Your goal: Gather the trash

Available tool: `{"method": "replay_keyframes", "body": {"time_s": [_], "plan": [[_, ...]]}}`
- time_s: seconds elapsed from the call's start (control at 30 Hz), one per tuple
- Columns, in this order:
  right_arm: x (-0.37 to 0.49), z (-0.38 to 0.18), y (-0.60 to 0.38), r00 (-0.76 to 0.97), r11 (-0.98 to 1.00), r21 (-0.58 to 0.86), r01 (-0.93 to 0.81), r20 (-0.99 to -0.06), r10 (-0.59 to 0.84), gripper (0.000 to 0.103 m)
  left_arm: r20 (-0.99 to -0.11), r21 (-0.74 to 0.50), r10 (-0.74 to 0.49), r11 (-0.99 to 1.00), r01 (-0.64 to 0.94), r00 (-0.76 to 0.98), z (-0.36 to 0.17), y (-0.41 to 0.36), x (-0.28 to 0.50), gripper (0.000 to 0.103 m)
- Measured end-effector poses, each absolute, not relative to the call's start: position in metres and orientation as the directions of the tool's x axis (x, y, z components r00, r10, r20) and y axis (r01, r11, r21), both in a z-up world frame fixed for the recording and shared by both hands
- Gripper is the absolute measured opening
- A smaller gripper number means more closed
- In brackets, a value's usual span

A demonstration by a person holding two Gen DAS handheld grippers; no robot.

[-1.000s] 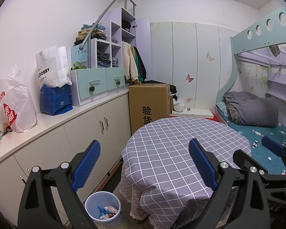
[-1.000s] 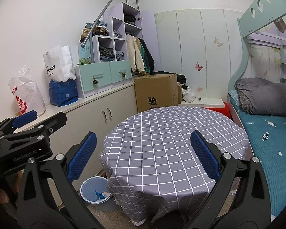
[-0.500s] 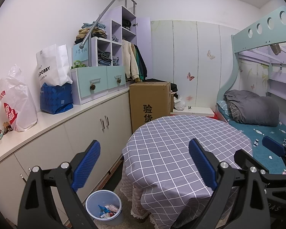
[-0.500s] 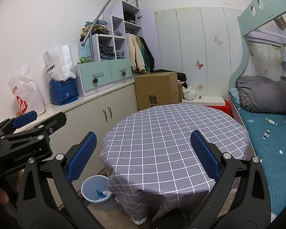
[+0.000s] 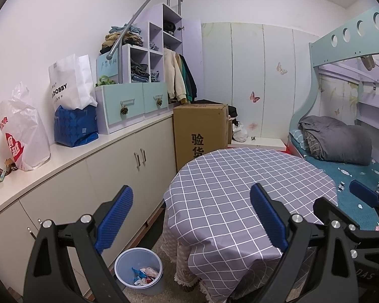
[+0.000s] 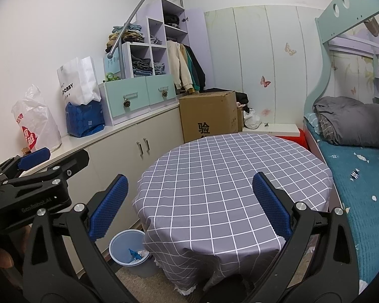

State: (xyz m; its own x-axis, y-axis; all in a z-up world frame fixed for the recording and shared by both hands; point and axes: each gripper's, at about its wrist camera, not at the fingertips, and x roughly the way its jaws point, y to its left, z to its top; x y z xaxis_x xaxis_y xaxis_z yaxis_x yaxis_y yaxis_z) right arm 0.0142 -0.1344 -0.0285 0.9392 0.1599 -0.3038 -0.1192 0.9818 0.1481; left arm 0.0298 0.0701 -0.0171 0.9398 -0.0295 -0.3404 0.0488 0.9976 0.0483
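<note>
Blue pads sit on both grippers, and both grippers are spread wide with nothing between them. The left gripper and the right gripper hang side by side above the near edge of the round table. The table wears a grey checked cloth, and its top is bare. I see no trash on it.

One small blue bin stands on the floor, just beside the table and in front of the white cupboards. Some trash is inside it, looking like crumpled wrappers in blue, white and pink. I cannot count the pieces.

So I think the job is nearly done or all done. What may be left is looking around for more trash. A few small bits lie at the near end of the counter, next to the plastic bag, but I cannot tell if they are trash.

Counting: two grippers, one table, one bin, one brown box, three bags on the counter, one bed.
</note>
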Motion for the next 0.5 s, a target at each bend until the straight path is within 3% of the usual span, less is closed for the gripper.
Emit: {"method": "replay_keyframes", "body": {"time_s": [0.5], "plan": [[0.025, -0.036, -0.136, 0.932, 0.977, 0.171, -0.127, -0.318, 0.176, 0.097, -0.344, 0.049, -0.03, 0.998, 0.05, 0.938, -0.018, 0.071, 0.039, 0.092]]}}
